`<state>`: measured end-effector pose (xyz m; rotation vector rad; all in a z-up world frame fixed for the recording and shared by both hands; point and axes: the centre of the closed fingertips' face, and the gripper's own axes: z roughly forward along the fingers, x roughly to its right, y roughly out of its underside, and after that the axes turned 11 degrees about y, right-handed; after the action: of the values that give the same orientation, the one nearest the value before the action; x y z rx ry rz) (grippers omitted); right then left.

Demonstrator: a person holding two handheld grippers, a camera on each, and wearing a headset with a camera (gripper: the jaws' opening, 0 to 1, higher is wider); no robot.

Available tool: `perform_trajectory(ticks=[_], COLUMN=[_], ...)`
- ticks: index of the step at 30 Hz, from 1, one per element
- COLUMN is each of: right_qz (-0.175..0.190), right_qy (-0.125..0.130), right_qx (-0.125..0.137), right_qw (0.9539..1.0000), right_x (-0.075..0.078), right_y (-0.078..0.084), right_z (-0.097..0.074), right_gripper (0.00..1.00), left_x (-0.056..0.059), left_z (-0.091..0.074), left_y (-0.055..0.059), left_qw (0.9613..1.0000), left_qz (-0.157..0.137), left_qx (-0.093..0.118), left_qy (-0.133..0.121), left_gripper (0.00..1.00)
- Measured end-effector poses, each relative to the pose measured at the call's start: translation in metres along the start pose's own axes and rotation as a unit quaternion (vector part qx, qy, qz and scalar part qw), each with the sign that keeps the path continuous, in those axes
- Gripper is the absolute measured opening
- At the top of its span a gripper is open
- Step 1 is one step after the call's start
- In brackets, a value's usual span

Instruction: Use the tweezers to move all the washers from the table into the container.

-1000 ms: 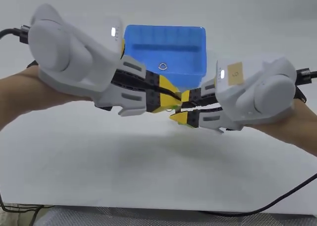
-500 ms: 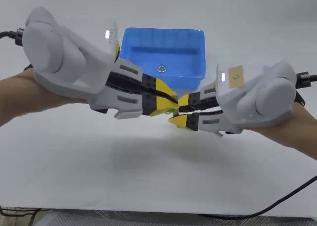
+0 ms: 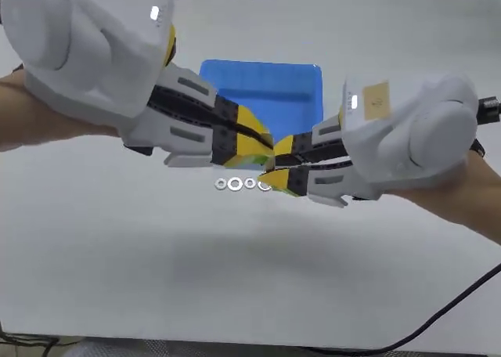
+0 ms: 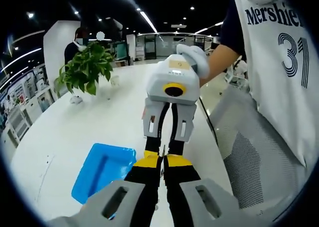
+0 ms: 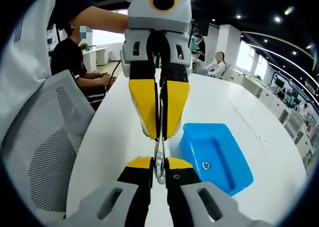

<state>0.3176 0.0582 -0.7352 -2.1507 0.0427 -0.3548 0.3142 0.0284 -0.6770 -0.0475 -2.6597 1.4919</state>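
Several small steel washers (image 3: 235, 185) lie in a row on the white table (image 3: 156, 239), just below the two grippers. My left gripper (image 3: 264, 147) and my right gripper (image 3: 272, 177) meet tip to tip over the row's right end. Each is shut on the thin metal tweezers (image 5: 159, 137), which run from the right gripper's jaws (image 5: 159, 162) up into the left one's yellow jaws. The left gripper view shows the tweezers (image 4: 162, 153) edge-on between both jaw pairs. The blue container (image 3: 270, 87) stands behind the grippers, with one washer (image 5: 205, 165) inside it.
A black cable (image 3: 438, 314) trails over the table's front right edge. A potted plant (image 4: 87, 70) stands far off on the table. A person in a numbered jersey (image 4: 279, 62) stands by a mesh chair (image 5: 45, 137). Other people sit in the background.
The head view has shifted and both grippers have risen while still joined on the tweezers. The row of washers, hidden behind them before, now shows beneath the jaws.
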Motion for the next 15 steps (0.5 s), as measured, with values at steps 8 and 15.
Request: perform_trajectory(ticks=[8, 15], right_qz=[-0.014, -0.031], right_qy=[0.018, 0.033], right_qx=[0.008, 0.016], right_qw=[0.9997, 0.9989], right_x=[0.017, 0.038], right_y=[-0.020, -0.033], right_z=[-0.005, -0.005], right_gripper=[0.10, 0.10], left_x=[-0.009, -0.022], left_z=[-0.016, -0.027], left_y=[-0.017, -0.030], left_qw=[0.9996, 0.9986], left_qz=[0.023, 0.047], left_qx=[-0.003, -0.011], left_qy=[-0.014, -0.019], left_gripper=[0.06, 0.06])
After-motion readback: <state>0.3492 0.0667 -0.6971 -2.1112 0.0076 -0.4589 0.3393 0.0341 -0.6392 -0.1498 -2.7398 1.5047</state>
